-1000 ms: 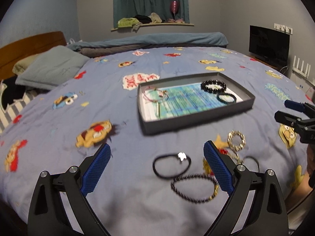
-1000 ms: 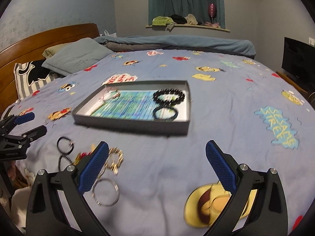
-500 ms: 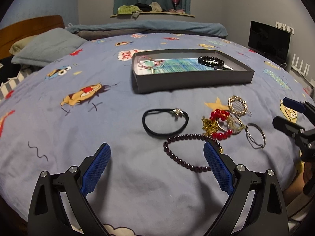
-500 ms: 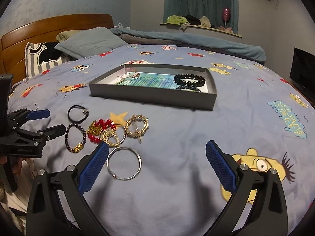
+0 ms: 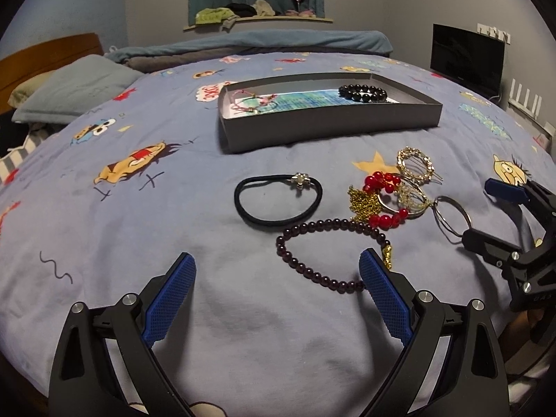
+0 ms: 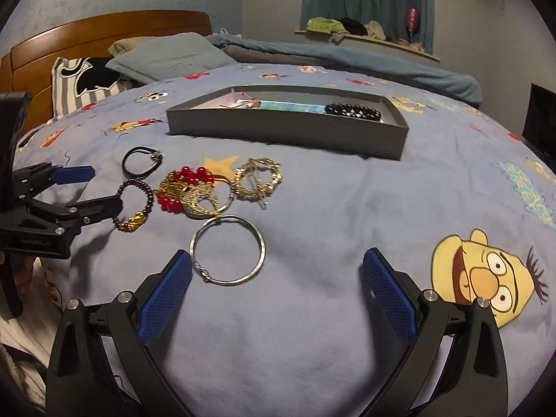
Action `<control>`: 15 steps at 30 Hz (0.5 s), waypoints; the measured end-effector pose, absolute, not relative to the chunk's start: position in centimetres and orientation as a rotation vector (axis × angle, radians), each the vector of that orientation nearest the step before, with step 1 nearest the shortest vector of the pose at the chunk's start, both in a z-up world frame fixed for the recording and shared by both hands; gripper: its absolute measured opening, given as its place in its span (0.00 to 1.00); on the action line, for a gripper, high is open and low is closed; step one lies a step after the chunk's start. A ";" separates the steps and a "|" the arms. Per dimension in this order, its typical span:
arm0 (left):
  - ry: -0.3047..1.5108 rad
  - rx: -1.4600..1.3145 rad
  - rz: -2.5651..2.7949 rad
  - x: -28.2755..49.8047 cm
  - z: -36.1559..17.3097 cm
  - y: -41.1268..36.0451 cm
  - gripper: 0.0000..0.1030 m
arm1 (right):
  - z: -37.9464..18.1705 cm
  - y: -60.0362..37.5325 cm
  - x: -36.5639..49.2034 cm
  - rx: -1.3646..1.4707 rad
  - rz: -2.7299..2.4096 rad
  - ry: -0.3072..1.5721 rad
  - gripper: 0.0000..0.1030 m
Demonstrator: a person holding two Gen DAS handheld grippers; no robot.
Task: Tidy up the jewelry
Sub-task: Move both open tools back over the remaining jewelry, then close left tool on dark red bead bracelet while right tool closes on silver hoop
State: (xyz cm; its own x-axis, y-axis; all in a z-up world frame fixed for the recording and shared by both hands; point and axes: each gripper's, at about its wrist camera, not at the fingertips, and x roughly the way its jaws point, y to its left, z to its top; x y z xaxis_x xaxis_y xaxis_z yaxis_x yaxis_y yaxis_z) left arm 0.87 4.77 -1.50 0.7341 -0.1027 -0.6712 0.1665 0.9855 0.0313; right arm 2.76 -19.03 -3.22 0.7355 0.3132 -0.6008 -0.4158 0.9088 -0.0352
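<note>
Left wrist view: the left gripper (image 5: 276,290), fingers apart and empty, hangs low over the bed (image 5: 139,226); it should straddle the purple bead bracelet (image 5: 330,253) squarely before closing, though the right finger covers its near arc.

Right wrist view: the right gripper (image 6: 278,288), fingers apart and empty, sits beside the silver hoop (image 6: 227,248); the tray (image 6: 288,132) wall hides most of its contents.

Loose jewelry is being kept on the bedspread: black hair tie (image 5: 278,201) lying flat, dark beaded bracelet (image 5: 330,250) just beside it, red bead and gold chain tangle (image 5: 380,198), silver hoop (image 6: 227,248). Black bead bracelet (image 5: 363,92) is being held in grey tray (image 5: 330,127).
</note>
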 end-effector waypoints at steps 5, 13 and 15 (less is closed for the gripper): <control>0.725 0.086 -0.178 0.6 -1.4 4.7 0.80 | -3.5 -18.1 2.1 -0.216 0.447 0.616 0.94; 0.728 0.070 -0.215 0.6 -1.4 4.7 0.60 | -3.6 -17.9 2.2 -0.199 0.470 0.628 0.92; 0.729 0.077 -0.225 0.6 -1.4 4.5 0.56 | -3.6 -17.9 2.3 -0.194 0.472 0.631 0.91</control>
State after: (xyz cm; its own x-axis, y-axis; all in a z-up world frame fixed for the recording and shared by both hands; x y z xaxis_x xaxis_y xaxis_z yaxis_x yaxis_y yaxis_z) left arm 0.59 4.52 -1.37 0.7227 -0.1767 -0.6682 0.2302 0.9731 -0.0083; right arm 2.26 -17.94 -3.58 0.7063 0.3640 -0.6071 -0.4798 0.8768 -0.0326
